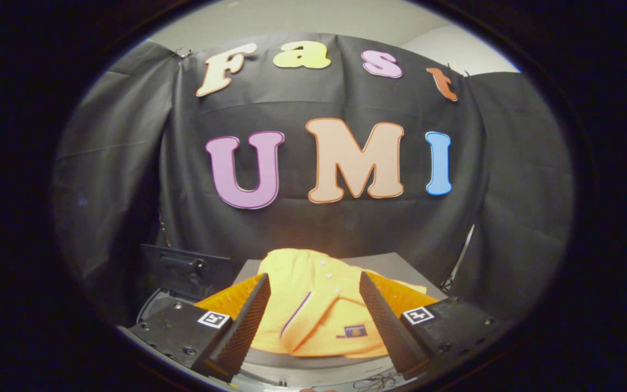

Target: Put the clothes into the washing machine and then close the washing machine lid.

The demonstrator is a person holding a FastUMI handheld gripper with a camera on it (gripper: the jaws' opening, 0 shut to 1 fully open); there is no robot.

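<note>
Standing wide apart and gripping nothing, the jaws of the gripper [313, 310] frame a folded yellow garment [313, 310] that lies between them and runs a little beyond their tips. The garment looks like a shirt, with a row of small buttons, a thin dark stripe and a small patch near its front edge. It rests on a grey worktop [384, 261], with its near fold hanging close to a curved pale rim just below the jaws, possibly the washing machine's opening, though that cannot be told for certain. To the left of the garment stands a dark raised panel [185, 269], which may be the machine's lid. The likely risk is that the jaws close on only the top layer, so the shirt unfolds, drags and catches on the rim.
</note>
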